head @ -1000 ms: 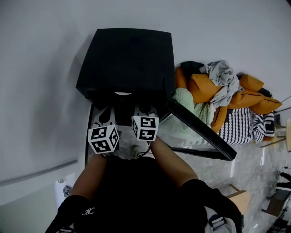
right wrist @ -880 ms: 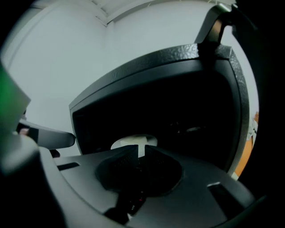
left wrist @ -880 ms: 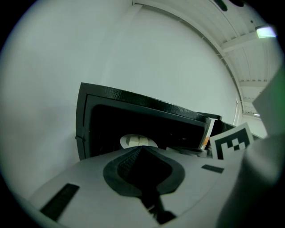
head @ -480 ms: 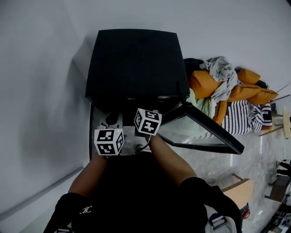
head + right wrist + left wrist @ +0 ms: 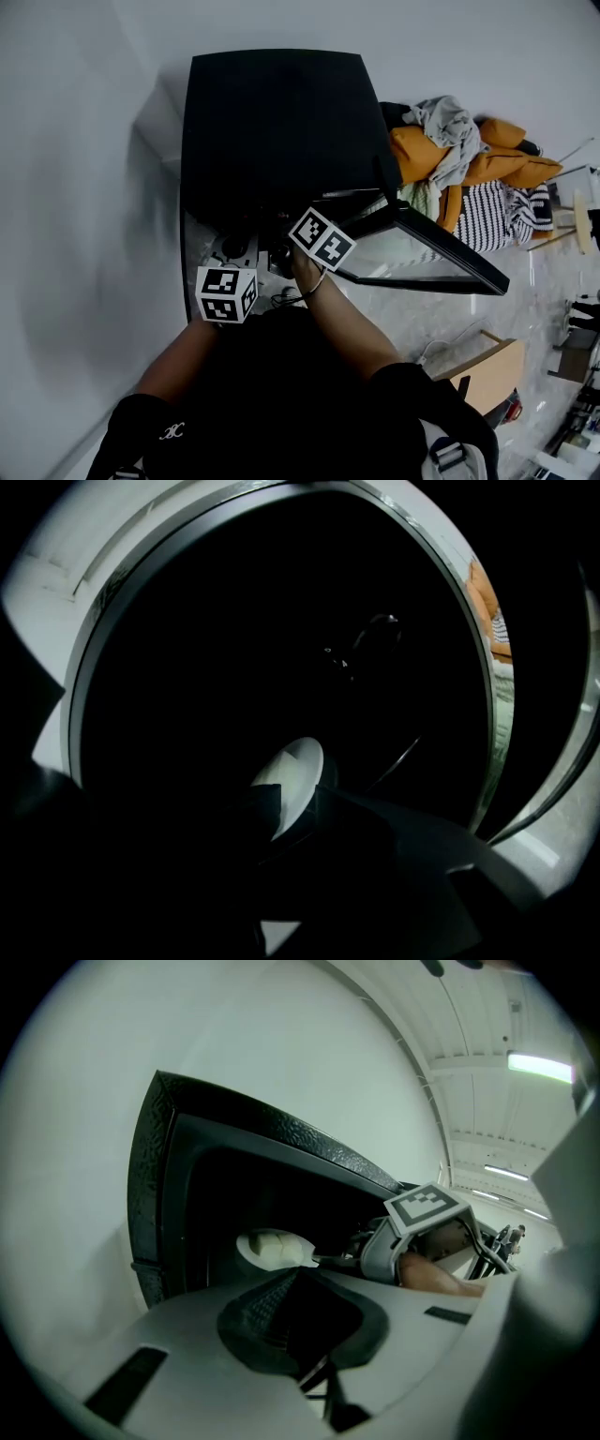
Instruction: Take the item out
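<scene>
A black oven-like box (image 5: 272, 122) stands against the wall with its glass door (image 5: 422, 258) swung open to the right. Inside it lies a white plate (image 5: 272, 1248) with pale food on it. My right gripper (image 5: 323, 1260) reaches into the dark opening, and in the right gripper view its jaws sit either side of the plate's rim (image 5: 292, 778), shut on it. My left gripper (image 5: 300, 1316) hangs in front of the opening, left of the right one, shut and holding nothing. In the head view the box's top hides the right gripper's tips.
A heap of orange cushions and striped cloth (image 5: 469, 159) lies right of the box, behind the open door. The white wall (image 5: 84, 187) is close on the left. A wooden board (image 5: 487, 370) stands on the marble floor at the lower right.
The right gripper's marker cube has rolled over and pushed forward into the box's opening. The left gripper has stayed about where it was.
</scene>
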Available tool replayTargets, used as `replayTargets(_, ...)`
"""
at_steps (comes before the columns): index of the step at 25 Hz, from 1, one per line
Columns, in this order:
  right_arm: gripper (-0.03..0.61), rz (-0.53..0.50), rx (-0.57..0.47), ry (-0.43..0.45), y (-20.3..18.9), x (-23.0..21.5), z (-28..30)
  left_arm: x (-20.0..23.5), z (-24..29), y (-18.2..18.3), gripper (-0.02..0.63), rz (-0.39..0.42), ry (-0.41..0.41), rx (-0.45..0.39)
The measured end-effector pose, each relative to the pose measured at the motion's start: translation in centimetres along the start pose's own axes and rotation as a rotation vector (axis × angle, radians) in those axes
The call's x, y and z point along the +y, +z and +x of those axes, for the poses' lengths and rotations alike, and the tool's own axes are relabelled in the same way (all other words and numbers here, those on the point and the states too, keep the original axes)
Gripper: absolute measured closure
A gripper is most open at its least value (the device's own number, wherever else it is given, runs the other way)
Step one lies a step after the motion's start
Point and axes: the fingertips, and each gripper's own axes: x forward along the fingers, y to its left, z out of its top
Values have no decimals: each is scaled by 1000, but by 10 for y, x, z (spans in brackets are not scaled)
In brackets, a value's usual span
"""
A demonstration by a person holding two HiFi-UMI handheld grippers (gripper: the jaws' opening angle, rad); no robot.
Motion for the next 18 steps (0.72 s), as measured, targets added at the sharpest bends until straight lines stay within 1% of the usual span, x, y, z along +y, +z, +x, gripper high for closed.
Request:
replayTargets(3,474,90,3,10,-1,2,0,2,0,-1,606,-1,-21,7)
replayTargets(6,474,203,9,16,2,-1,1,1,2,-3,606,-3,-41,13)
replayTargets(10,474,379,52,30,-2,-3,2,-1,4,-4,606,-10,-56,13)
replayTargets(13,474,492,79,47,-6,-3,2,-5,5,-4,606,-11,-65,9)
replayTargets(16,474,626,116,64,-12,0,2,-7,5,-4,606,-14,-62,6)
replayTargets(18,475,681,135,58,-15,1,3,-7,4,-3,606,-17,-59,4)
